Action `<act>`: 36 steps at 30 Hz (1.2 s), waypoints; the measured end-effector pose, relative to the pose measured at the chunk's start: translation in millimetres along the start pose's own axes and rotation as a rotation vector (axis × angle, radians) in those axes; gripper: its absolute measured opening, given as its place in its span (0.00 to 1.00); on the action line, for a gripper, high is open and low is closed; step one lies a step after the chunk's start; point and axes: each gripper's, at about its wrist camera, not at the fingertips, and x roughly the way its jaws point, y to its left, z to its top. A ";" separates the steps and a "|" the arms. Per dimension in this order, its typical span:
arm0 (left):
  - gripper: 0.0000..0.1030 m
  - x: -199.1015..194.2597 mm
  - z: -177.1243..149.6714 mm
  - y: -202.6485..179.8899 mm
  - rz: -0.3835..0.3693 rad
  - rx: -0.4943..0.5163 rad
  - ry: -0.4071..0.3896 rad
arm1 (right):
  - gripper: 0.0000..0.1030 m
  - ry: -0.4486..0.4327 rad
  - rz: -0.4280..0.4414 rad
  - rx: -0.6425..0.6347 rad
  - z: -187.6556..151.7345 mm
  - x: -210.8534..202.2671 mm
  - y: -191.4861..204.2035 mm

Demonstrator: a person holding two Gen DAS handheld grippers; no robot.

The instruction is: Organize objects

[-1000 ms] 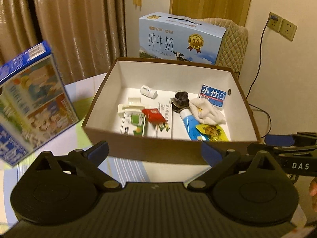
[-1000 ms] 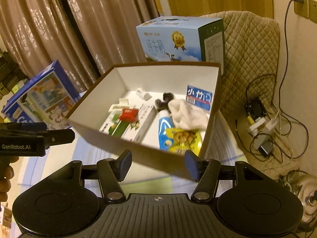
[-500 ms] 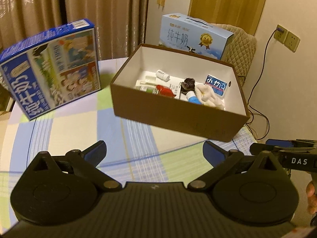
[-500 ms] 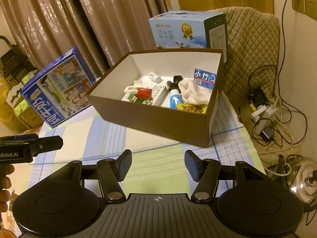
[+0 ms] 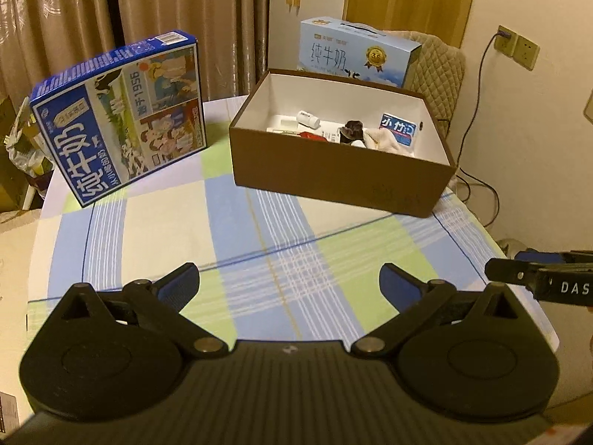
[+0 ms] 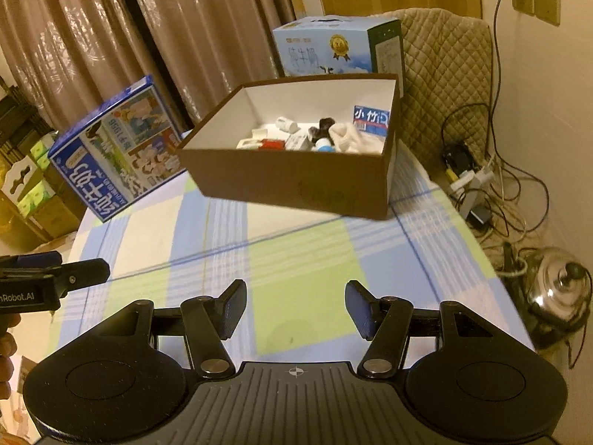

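A brown cardboard box [image 5: 341, 174] [image 6: 289, 181] with a white inside stands at the far side of the checked tablecloth. It holds several small items: a white bottle [image 5: 308, 119], a red packet [image 6: 272, 144], a dark clip [image 5: 351, 128], a white cloth [image 5: 385, 140] [image 6: 352, 137] and a blue-and-white pack [image 5: 398, 129] [image 6: 371, 118]. My left gripper [image 5: 289, 283] is open and empty, well short of the box. My right gripper [image 6: 295, 307] is open too, holding nothing. Each gripper shows at the edge of the other's view.
A large blue milk carton box [image 5: 122, 115] [image 6: 118, 152] leans at the table's far left. A light blue milk case [image 5: 357, 55] [image 6: 333, 46] sits behind the brown box by a quilted chair [image 6: 444, 74]. Cables and a steel pot [image 6: 559, 289] lie on the floor right.
Both grippers have pulled back from above the brown box toward the near edge of the table. The box now looks smaller and farther. Both stay open and empty.
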 end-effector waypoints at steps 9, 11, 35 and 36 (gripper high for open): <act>0.99 -23.0 -29.6 11.5 -0.030 0.022 0.020 | 0.55 -0.004 -0.018 0.013 -34.8 -21.9 32.9; 0.99 -26.4 -34.5 14.0 -0.031 0.024 0.024 | 0.55 -0.002 -0.020 0.011 -41.7 -24.8 39.8; 0.99 -42.7 -64.7 18.8 -0.071 0.071 0.058 | 0.55 -0.001 -0.045 0.021 -79.3 -44.3 68.2; 0.99 -43.5 -64.7 19.0 -0.072 0.071 0.056 | 0.55 -0.002 -0.046 0.022 -80.1 -44.9 68.0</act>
